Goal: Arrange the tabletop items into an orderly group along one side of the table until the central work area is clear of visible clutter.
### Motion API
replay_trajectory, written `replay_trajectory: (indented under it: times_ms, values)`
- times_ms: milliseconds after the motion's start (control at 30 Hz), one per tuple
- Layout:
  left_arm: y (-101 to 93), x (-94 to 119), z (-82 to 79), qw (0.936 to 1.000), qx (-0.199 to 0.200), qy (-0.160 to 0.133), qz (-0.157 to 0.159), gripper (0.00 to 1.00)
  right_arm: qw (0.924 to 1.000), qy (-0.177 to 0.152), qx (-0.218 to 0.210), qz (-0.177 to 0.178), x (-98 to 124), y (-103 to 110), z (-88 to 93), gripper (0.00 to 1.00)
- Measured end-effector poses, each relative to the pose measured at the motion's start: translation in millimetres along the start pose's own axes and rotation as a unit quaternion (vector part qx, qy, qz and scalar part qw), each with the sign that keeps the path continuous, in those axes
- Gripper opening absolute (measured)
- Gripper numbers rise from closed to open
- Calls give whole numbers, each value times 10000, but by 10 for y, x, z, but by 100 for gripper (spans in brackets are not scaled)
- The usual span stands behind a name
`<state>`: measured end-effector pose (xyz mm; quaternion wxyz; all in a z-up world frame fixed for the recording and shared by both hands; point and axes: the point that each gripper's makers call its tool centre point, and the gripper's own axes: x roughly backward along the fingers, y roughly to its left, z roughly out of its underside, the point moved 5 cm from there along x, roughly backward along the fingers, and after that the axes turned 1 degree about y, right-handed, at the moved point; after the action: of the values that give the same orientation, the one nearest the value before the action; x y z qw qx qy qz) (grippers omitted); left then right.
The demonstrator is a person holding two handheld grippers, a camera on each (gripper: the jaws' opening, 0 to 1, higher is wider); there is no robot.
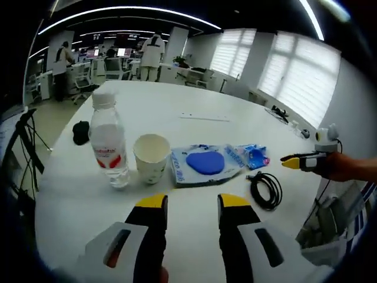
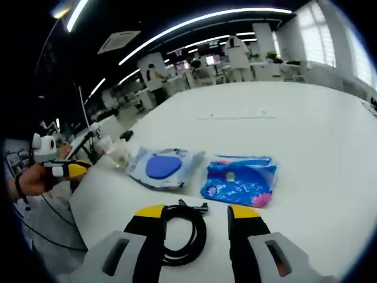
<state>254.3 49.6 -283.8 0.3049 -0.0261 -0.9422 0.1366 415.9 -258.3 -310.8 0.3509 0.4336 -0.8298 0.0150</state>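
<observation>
A clear water bottle (image 1: 109, 144) with a red label stands at the left of the white table (image 1: 194, 103). Beside it are a paper cup (image 1: 152, 158), a clear bag holding a blue pad (image 1: 203, 163), a blue packet (image 1: 253, 156) and a coiled black cable (image 1: 266, 188). My left gripper (image 1: 193, 203) is open over bare table in front of the cup and bag. My right gripper (image 2: 197, 212) is open, and the cable (image 2: 182, 233) lies seen between its jaws, with the blue packet (image 2: 240, 180) and bagged pad (image 2: 162, 167) beyond. In the left gripper view the right gripper (image 1: 297, 160) hovers right of the cable.
A small black object (image 1: 80, 131) lies near the table's left edge. A thin white strip (image 1: 204, 117) rests further back on the table. Office desks, chairs and standing people fill the room behind. The left gripper (image 2: 68, 171) shows at the table's left side near the cup (image 2: 118, 152).
</observation>
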Motion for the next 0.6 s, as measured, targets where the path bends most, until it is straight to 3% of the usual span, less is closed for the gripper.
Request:
replay_trajectory:
  times_ms: [200, 267, 467, 600]
  values:
    - [164, 289, 82, 10000, 11, -43, -75, 42, 9996, 198, 160, -88, 114, 65, 148, 52]
    - [321, 370, 68, 9999, 38, -93, -120, 44, 9994, 272, 216, -81, 153, 77, 208, 54]
    - [390, 540, 85, 9998, -47, -156, -141, 51, 9992, 331, 200, -132, 286, 226, 337, 62]
    - [393, 630, 179, 9997, -88, -128, -175, 53, 9985, 469, 231, -161, 319, 279, 415, 66]
